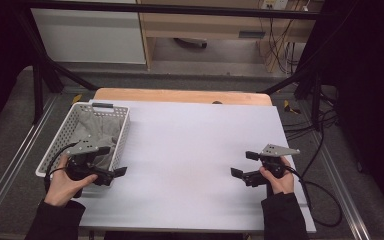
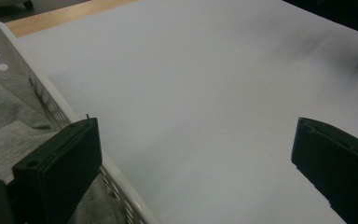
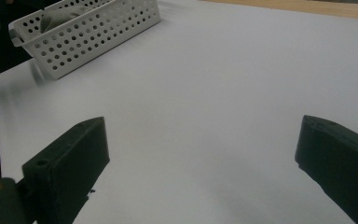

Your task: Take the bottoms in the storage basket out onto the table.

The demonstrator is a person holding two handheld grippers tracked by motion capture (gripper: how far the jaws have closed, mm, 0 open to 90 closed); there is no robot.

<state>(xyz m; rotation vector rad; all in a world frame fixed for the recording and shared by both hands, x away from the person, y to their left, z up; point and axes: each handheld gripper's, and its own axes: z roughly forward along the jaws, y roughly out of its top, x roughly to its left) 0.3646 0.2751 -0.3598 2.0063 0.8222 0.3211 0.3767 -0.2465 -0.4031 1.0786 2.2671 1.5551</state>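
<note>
A white perforated basket (image 1: 121, 131) stands at the table's left side with a grey cloth (image 1: 96, 131) crumpled inside it. My left gripper (image 1: 114, 161) is held at the basket's near right corner, open and empty, one jaw over the basket rim. In the left gripper view the basket rim (image 2: 51, 100) and grey cloth (image 2: 4, 121) lie to the left of my left gripper (image 2: 196, 154). My right gripper (image 1: 243, 164) hovers open and empty over the table's right side, pointing left. In the right gripper view the basket (image 3: 88, 37) sits far off, beyond my right gripper (image 3: 200, 149).
A white sheet (image 1: 195, 145) covers the table, with a wooden strip (image 1: 180, 95) at its far edge. Black frame bars (image 1: 45, 70) and cables (image 1: 325, 200) run around the table. Bare sheet lies between the two grippers.
</note>
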